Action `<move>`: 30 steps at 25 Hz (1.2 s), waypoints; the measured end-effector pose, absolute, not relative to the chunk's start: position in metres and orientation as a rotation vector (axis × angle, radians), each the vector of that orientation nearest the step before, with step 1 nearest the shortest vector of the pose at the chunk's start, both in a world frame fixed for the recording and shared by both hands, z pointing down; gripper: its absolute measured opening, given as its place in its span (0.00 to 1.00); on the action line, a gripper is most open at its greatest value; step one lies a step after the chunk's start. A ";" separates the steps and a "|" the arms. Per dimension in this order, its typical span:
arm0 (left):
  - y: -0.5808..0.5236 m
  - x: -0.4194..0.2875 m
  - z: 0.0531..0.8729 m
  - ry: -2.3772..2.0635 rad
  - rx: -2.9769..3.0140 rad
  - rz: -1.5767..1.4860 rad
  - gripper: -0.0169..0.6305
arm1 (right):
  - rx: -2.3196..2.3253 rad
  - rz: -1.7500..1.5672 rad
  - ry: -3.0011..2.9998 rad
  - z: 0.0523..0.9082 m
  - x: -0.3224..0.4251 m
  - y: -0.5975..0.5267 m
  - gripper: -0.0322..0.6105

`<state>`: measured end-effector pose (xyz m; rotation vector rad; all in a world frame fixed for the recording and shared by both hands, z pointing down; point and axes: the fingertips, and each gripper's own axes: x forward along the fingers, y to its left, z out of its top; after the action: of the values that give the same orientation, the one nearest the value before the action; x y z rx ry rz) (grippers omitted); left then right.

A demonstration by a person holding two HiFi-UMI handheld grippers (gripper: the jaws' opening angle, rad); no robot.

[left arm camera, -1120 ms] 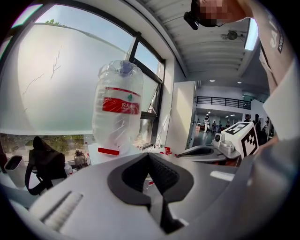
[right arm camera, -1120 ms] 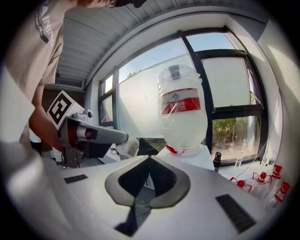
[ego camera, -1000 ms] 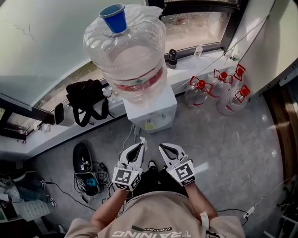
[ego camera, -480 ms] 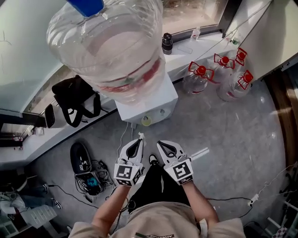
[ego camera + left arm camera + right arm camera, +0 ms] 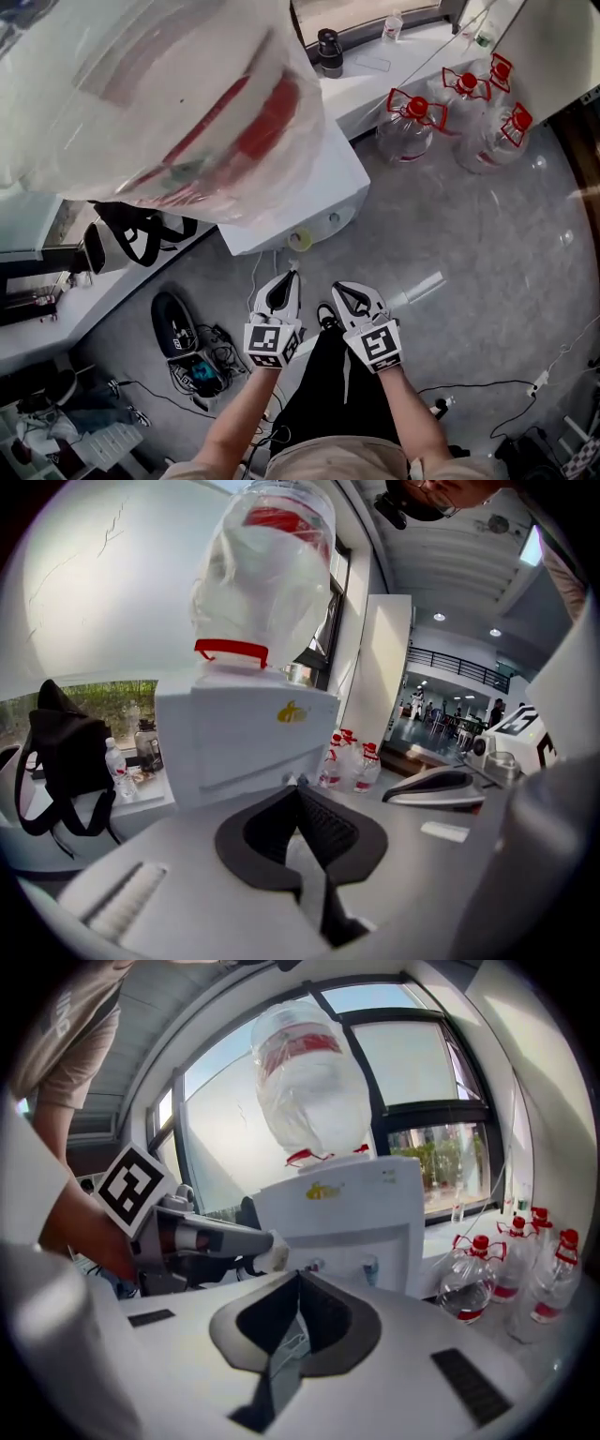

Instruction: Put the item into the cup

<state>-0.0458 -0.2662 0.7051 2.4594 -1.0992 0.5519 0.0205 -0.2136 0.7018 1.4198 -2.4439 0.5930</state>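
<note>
With left gripper (image 5: 289, 279) and right gripper (image 5: 341, 289) closed on nothing, scan round the dispenser (image 5: 309, 202) for the item

water bottle (image 5: 141, 94): blurred; cut off by the head view's top and left edges.
dispenser (image 5: 323, 183): largely hidden beneath the water bottle.
dispenser logo (image 5: 323, 1191): too small to read.
left gripper (image 5: 269, 1252): handle covered by the hand (image 5: 77, 1232).

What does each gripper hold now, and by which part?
The left gripper pinches a small white item between its fingers; which part of it cannot be told. The right gripper is shut, empty.
</note>
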 end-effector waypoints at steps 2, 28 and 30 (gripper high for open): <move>-0.271 -0.047 0.727 -1.100 2.446 0.574 0.04 | 1.443 0.614 -2.441 0.717 0.020 -0.220 0.07; -0.333 -0.052 0.892 -1.145 2.316 0.728 0.04 | 1.362 0.714 -2.416 0.824 0.006 -0.241 0.07; -0.334 -0.052 0.898 -1.143 2.317 0.739 0.04 | 1.369 0.724 -2.413 0.829 0.007 -0.243 0.07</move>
<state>-0.0520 -0.3343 0.8978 2.3167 -1.1433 0.7390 0.0074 -0.2425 0.8286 1.3690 -2.4128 0.7236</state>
